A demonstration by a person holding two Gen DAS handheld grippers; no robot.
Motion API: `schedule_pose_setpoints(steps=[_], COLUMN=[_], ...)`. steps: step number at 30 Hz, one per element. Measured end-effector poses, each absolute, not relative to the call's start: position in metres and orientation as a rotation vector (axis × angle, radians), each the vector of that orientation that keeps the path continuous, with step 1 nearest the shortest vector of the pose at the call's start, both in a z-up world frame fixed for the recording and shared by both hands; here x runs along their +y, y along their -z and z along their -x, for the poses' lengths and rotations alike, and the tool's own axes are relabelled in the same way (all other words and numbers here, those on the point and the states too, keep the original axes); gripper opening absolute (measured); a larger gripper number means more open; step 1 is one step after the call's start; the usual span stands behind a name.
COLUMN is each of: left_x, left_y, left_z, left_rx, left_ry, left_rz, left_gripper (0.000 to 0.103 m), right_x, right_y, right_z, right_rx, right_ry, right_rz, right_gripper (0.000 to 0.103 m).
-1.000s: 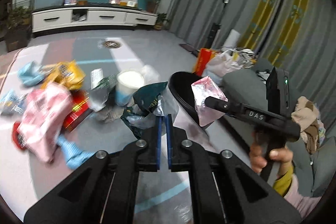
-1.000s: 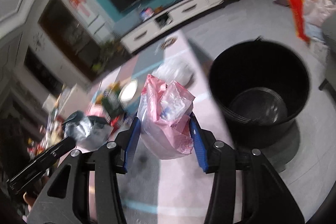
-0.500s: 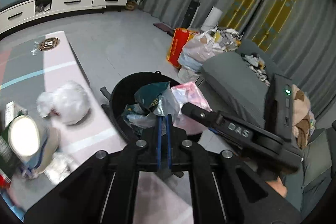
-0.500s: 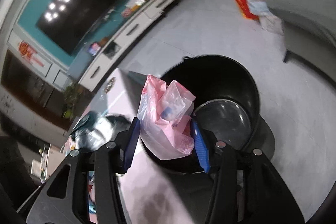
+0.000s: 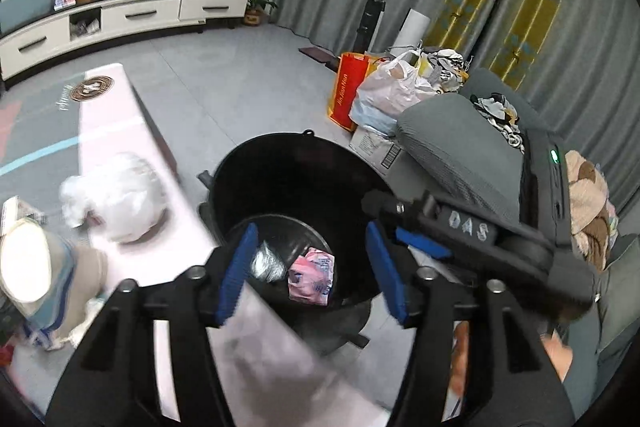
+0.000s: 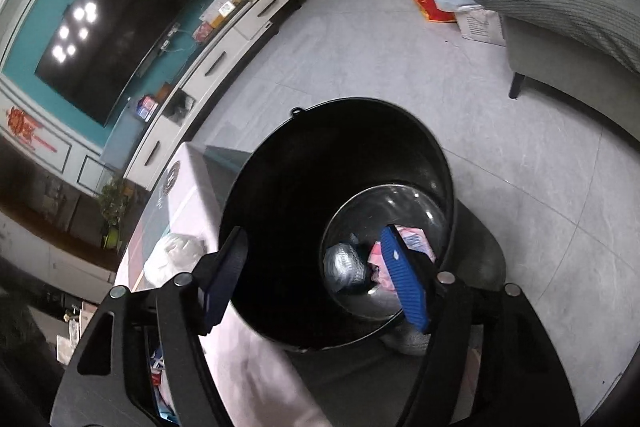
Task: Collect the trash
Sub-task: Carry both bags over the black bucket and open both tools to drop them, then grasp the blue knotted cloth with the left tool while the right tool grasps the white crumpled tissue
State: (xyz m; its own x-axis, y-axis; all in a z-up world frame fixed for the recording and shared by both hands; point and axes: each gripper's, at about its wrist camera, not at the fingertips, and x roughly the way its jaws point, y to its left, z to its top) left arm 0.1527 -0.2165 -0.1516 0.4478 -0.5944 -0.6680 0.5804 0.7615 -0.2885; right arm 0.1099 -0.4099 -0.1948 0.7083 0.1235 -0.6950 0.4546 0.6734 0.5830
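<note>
1. Grey tiled floor [image 5: 240, 99], black bin [image 5: 296, 163] beside the pink table [image 5: 120, 115].
2. Inside the bin: crumpled pink bag [image 5: 311, 275], silvery wrapper [image 5: 266, 263].
3. Above: left gripper [image 5: 312, 267] and right gripper [image 6: 316, 275], fingers spread wide, empty.
4. "DAS" printed on the right gripper.

The cup [image 5: 30, 263] at the left edge of the left view is blurred and partly cut off. In the right view, the right tongs' [image 6: 316, 281] blue pad covers part of the pink bag [image 6: 416, 241] in the bin [image 6: 280, 187]. The grey wad [image 6: 344, 263] beside it is too blurred to identify.
</note>
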Motion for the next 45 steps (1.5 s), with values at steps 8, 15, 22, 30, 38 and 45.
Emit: schedule_pose_setpoints(steps=[8,15,22,30,38,45], left_x=[-0.131,-0.032,0.025,0.038,0.037,0.033], left_y=[0.133,0.118,0.138,0.173,0.192,0.216], left_z=[-0.106,-0.085,-0.076,-0.081,-0.087,-0.098], left_rx=[0.797,0.712,0.751,0.874,0.915,0.984], left_ry=[0.625,0.458,0.375,0.441,0.362,0.271], left_rz=[0.008,0.076,0.117,0.188,0.184,0.177], left_gripper=[0.084,0.086,0.086,0.086,0.086,0.063], right_x=[-0.346,-0.271,-0.204,-0.160,-0.147,-0.153], right_y=[0.175,0.164,0.172,0.192,0.199,0.209], right_z=[-0.115,-0.117,-0.121,-0.133,-0.152,-0.164], right_rx=[0.815,0.833,0.863,0.911,0.924,0.944], right_ry=[0.028,-0.179,-0.304,-0.318,-0.316,-0.295], right_rz=[-0.636,-0.398,-0.193,-0.058,-0.047,-0.068], right_gripper=[0.069,0.074,0.074,0.074,0.074,0.073])
